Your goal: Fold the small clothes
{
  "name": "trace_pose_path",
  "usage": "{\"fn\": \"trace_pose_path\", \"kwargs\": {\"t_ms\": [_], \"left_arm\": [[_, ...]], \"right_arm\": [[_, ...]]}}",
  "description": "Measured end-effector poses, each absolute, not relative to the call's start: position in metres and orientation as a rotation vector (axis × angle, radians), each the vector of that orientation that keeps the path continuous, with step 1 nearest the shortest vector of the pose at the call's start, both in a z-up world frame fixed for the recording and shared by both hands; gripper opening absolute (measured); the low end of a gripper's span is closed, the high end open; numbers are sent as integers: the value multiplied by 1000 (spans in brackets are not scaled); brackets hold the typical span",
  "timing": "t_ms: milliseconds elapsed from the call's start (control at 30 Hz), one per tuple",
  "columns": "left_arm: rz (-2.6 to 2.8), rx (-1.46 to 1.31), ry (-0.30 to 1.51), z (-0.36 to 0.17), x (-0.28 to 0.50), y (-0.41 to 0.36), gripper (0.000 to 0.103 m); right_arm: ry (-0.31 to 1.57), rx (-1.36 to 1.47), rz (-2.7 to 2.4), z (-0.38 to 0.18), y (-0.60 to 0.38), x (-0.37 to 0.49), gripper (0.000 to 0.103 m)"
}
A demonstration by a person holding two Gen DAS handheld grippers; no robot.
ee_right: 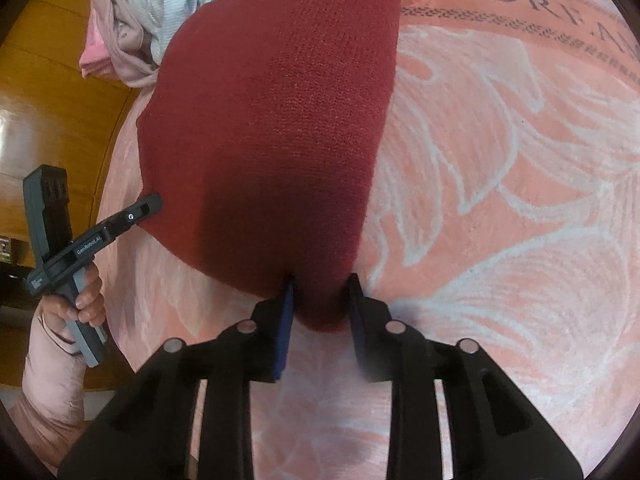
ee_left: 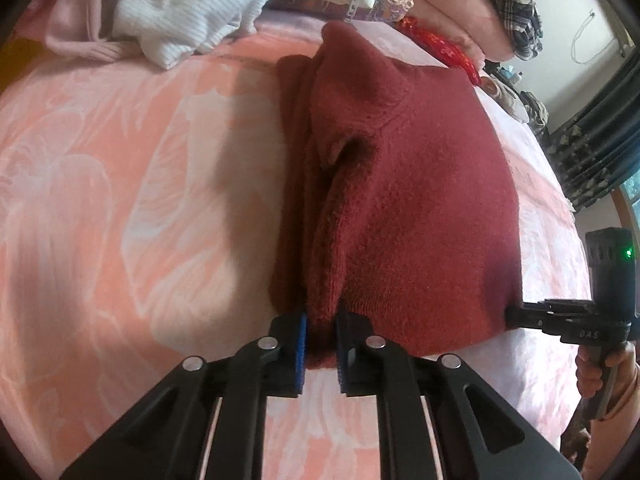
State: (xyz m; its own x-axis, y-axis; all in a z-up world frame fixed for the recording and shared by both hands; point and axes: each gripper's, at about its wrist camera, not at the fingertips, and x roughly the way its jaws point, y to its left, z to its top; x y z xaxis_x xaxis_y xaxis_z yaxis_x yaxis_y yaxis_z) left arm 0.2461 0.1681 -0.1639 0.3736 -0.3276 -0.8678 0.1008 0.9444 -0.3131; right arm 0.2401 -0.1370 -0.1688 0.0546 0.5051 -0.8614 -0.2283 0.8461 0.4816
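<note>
A dark red knitted sweater [ee_left: 400, 200] lies folded lengthwise on the pink flowered bed cover [ee_left: 120, 200]. In the left wrist view my left gripper [ee_left: 322, 344] is shut on its near left corner, with thick fabric filling the gap between the blue pads. My right gripper [ee_left: 516, 316] reaches in from the right at the other near corner. The right wrist view shows the sweater [ee_right: 280, 120] narrowing into my right gripper [ee_right: 322, 312], whose pads pinch that corner. My left gripper [ee_right: 154, 204], held by a hand, touches the sweater's left edge there.
A pile of white and pale pink clothes [ee_left: 180, 12] lies at the far end of the bed. Plaid cloth [ee_left: 516, 4] and a red item [ee_left: 440, 48] lie at the back right, dark curtains [ee_left: 600, 140] beyond. Wooden floor [ee_right: 48, 80] borders the bed's left edge.
</note>
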Motion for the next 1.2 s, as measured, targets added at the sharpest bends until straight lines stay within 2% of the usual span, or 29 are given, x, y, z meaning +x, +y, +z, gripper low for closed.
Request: {"fn": "trace_pose_path", "kwargs": {"t_ms": [33,67,100,133,200,433,533,700,767,833,967,1067,1200], "left_arm": [[-279,-219,1164,-161,246,169,37],[-270,-208,1176,-154,245,171,46],[-267,-205,1175,-151,248,173,56],[-278,-208,1163,-144,248,177,63],[-278,-215,1139,-133,256,185,69],[-216,-300,1051,-98,338,182,69],[-192,-307,1047,-100,373,166,74],[-160,-317,1082,-116,406,150,74],[-159,-304,1099,-124,411,145,68],[-186,-331,1152,-138,415,141,19],[-176,-390,1086,-131,405,152,9],[-153,-376,996,-117,391,163,9],[-119,-338,1084,-148,394,166,11]], "right_arm": [[1400,229,557,-163,-138,240,41],[1384,224,558,-157,-138,242,46],[1353,225,565,-147,-142,242,47],[1340,233,568,-141,-144,243,47],[1319,243,567,-132,-156,243,49],[1304,200,502,-126,-153,257,52],[1308,204,480,-133,-145,264,52],[1329,229,458,-146,-146,274,52],[1337,233,455,-150,-140,280,52],[1341,243,460,-153,-138,282,52],[1336,247,469,-154,-136,281,52],[1330,253,478,-155,-133,282,52],[1342,244,472,-161,-128,284,52]]}}
